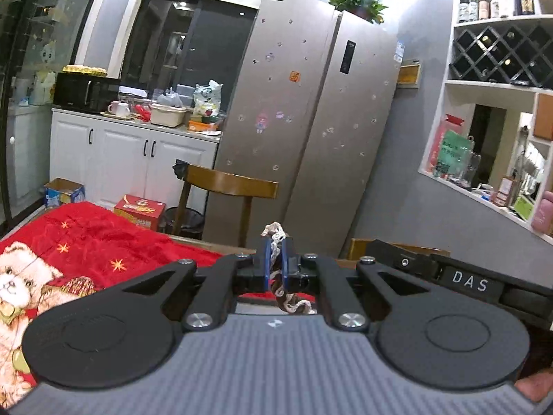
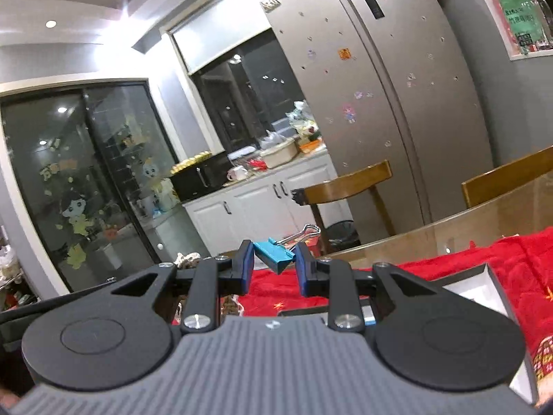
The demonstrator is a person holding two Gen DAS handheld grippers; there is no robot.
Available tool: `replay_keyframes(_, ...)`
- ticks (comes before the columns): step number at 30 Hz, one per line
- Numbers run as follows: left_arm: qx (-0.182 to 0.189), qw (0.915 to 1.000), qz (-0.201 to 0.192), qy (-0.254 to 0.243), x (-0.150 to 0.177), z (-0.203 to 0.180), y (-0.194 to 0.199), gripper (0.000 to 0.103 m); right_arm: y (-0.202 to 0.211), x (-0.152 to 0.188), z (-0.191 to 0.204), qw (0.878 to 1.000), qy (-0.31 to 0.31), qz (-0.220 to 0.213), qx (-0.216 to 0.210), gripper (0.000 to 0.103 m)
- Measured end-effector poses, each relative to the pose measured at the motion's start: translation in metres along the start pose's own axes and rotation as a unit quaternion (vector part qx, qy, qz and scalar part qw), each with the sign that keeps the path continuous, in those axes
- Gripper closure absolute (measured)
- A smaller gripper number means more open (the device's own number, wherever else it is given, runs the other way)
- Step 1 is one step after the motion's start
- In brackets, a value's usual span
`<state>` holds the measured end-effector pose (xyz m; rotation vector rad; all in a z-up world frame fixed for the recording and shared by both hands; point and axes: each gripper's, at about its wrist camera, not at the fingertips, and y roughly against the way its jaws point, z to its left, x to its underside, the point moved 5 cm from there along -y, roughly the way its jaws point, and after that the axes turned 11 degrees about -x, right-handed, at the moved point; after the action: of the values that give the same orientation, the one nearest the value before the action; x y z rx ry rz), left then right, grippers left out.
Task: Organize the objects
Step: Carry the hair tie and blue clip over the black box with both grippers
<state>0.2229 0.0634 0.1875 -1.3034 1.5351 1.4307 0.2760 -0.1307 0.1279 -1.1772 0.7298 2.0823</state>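
A brown-and-cream scrunchie [image 1: 276, 269] is pinched between the blue pads [image 1: 265, 266] of the left gripper [image 1: 275, 264], whose jaws stand almost together on it; a lacy cream end pokes up above the fingertips and the rest droops below them, clear of the red blanket [image 1: 90, 238] that covers the table [image 1: 193, 240]. The blanket carries a teddy-bear print at the left. Beyond the table edge stands a wooden chair [image 1: 231, 181], behind it a silver fridge [image 1: 311, 121] with a potted plant [image 1: 357, 0] on top, and white cabinets [image 1: 134, 152] under a cluttered counter to the left. A black box marked DAS [image 1: 470, 282] lies at the right, just behind the gripper's arm. In the right wrist view, the right gripper [image 2: 274, 259] is clamped on a blue binder clip [image 2: 276, 254] — the clip sits tilted between the pads, its wire handle [image 2: 304, 233] pointing up and to the right, held above the blanket [image 2: 518, 259]. An open white-lined box [image 2: 473, 285] rests on the blanket at the right, partly hidden by the gripper's arm. Past the left finger a bit of the scrunchie [image 2: 186, 258] shows — the same fridge [image 2: 380, 103] and chair [image 2: 349, 183] stand behind.
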Motion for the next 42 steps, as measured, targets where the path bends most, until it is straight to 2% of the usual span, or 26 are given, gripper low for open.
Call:
replay_keyframes(7, 0.022, 0.9992, -0.01, 0.033, -0.016, -0.011, -0.043, 0.095, -0.036, -0.003, -0.022, 0.999, -0.011, 0.033, 0.028, 0.074)
replay_keyframes(10, 0.025, 0.9994, 0.007, 0.024, -0.01, -0.014, -0.068, 0.095, -0.048, 0.006, -0.033, 0.998, -0.019, 0.042, 0.035, 0.074)
replay_keyframes(14, 0.007, 0.9991, 0.042, 0.008, 0.008, -0.008, -0.097, 0.095, -0.062, 0.022, -0.047, 0.995, -0.022, 0.071, 0.062, 0.074)
replay_keyframes(16, 0.007, 0.9981, 0.06, 0.012, 0.019, -0.002, -0.106, 0.095, -0.068, 0.029, -0.052, 0.994, -0.024, 0.088, 0.06, 0.074)
replay_keyframes(19, -0.006, 0.9973, 0.073, -0.006, 0.033, 0.003, -0.12, 0.095, -0.076, 0.039, -0.062, 0.991, -0.031, 0.104, 0.074, 0.074)
replay_keyframes(25, -0.021, 0.9943, 0.101, -0.025, 0.059, 0.012, -0.14, 0.095, -0.083, 0.055, -0.075, 0.986, -0.037, 0.131, 0.093, 0.074)
replay_keyframes(28, -0.013, 0.9928, 0.115, -0.03, 0.068, 0.011, -0.148, 0.095, -0.086, 0.062, -0.081, 0.984, -0.044, 0.144, 0.098, 0.074)
replay_keyframes(36, -0.025, 0.9908, 0.121, -0.056, 0.084, 0.005, -0.156, 0.095, -0.099, 0.078, -0.088, 0.978, -0.049, 0.173, 0.107, 0.074)
replay_keyframes(42, -0.043, 0.9867, 0.138, -0.075, 0.094, 0.004, -0.167, 0.095, -0.107, 0.085, -0.096, 0.976, -0.067, 0.177, 0.11, 0.074)
